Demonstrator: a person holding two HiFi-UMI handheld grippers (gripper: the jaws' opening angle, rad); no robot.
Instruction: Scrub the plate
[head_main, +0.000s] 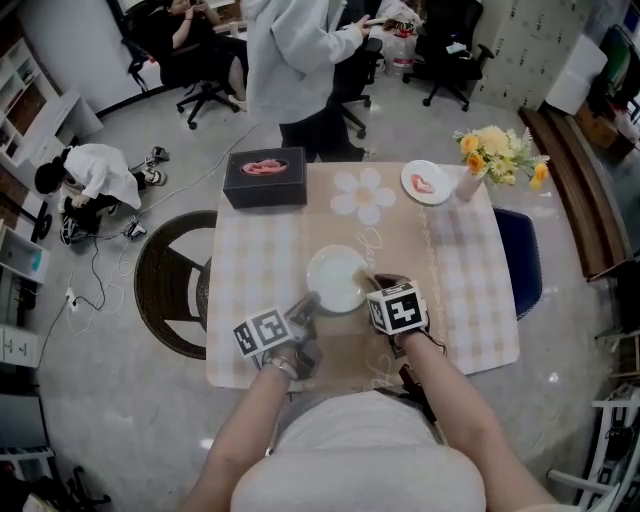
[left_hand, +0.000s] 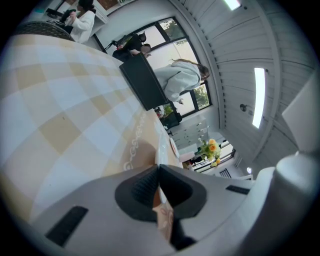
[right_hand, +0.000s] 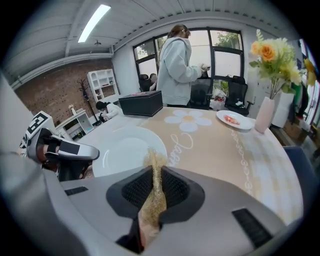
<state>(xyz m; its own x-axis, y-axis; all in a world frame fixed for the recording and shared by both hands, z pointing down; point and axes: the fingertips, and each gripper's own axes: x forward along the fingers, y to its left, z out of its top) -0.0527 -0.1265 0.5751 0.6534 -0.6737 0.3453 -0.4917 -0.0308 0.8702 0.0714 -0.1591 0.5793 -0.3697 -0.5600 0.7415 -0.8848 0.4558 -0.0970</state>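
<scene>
A white plate (head_main: 337, 278) lies in the middle of the checked tablecloth. My left gripper (head_main: 308, 302) is shut on the plate's near left rim; in the left gripper view that rim (left_hand: 163, 145) runs as a thin white edge into the shut jaws (left_hand: 158, 170). My right gripper (head_main: 366, 283) sits at the plate's near right rim. It is shut on a tan scrub pad (right_hand: 155, 161), whose frayed tip sticks out past the jaws (right_hand: 153, 172) over the plate's (right_hand: 120, 150) near edge.
At the table's far side stand a black box (head_main: 265, 177), a small plate with red food (head_main: 426, 182) and a vase of yellow flowers (head_main: 497, 155). A person in a grey hoodie (head_main: 295, 60) stands behind. A wicker chair (head_main: 170, 285) is left, a blue chair (head_main: 522, 262) right.
</scene>
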